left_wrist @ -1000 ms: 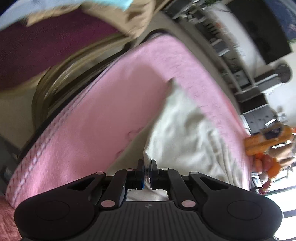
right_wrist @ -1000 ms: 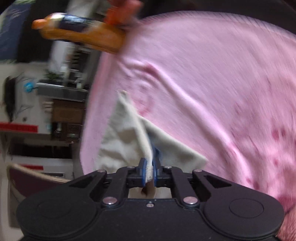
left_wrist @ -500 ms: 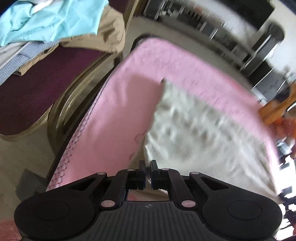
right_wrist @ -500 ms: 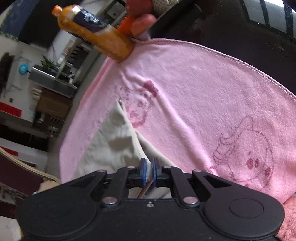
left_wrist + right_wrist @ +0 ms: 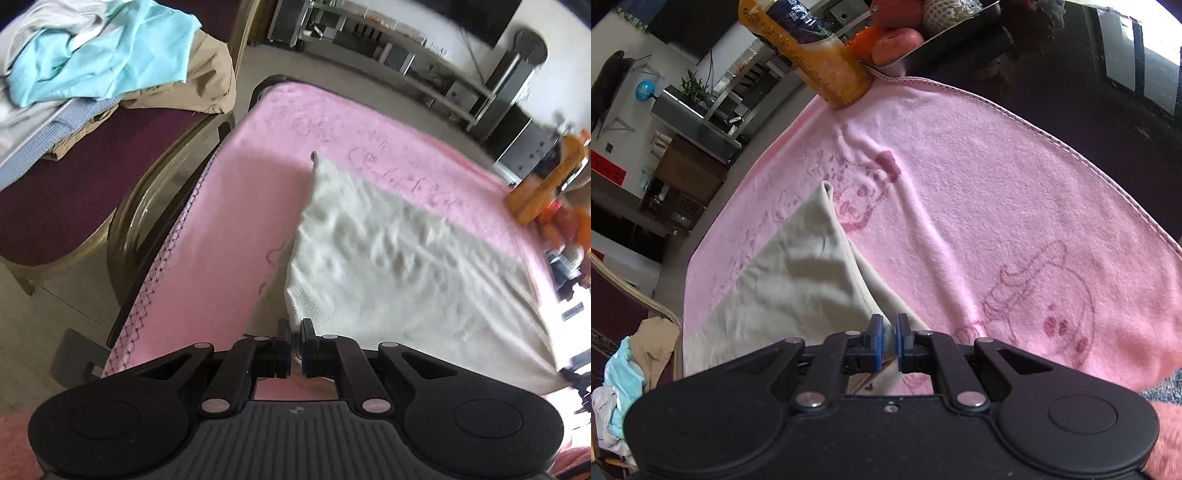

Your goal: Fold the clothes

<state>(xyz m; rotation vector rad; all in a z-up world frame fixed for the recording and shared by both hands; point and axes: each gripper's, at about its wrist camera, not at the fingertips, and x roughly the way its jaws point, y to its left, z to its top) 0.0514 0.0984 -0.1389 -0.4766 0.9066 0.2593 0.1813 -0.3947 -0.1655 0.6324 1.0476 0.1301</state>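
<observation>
A cream-white garment (image 5: 399,266) is spread on a pink towel (image 5: 236,206) that covers the table (image 5: 1071,110), and it serves as the landmark here. Its near corner on the left is pinched in the left tool (image 5: 294,341), whose jaws are closed tight on the cloth edge. Its other near corner is clamped in the right tool (image 5: 889,341), the blue pads (image 5: 875,341) being pressed together on a folded ridge of the fabric. From that ridge the garment (image 5: 790,280) is seen to rise in a tent-like crease and taper to a far point on the towel (image 5: 979,206).

Beyond the garment's far point, at the towel's edge, an orange bottle (image 5: 812,55) with a dark label is seen, its base touching the pink cloth. Just beside the bottle a tray of fruit (image 5: 905,33) is found. To the left of the garment, off the table, a dark red chair (image 5: 66,177) is placed, and a pile of clothes (image 5: 110,59), light blue over tan and grey, is heaped on it. Cartoon outlines are printed on the towel to the right of the garment.
</observation>
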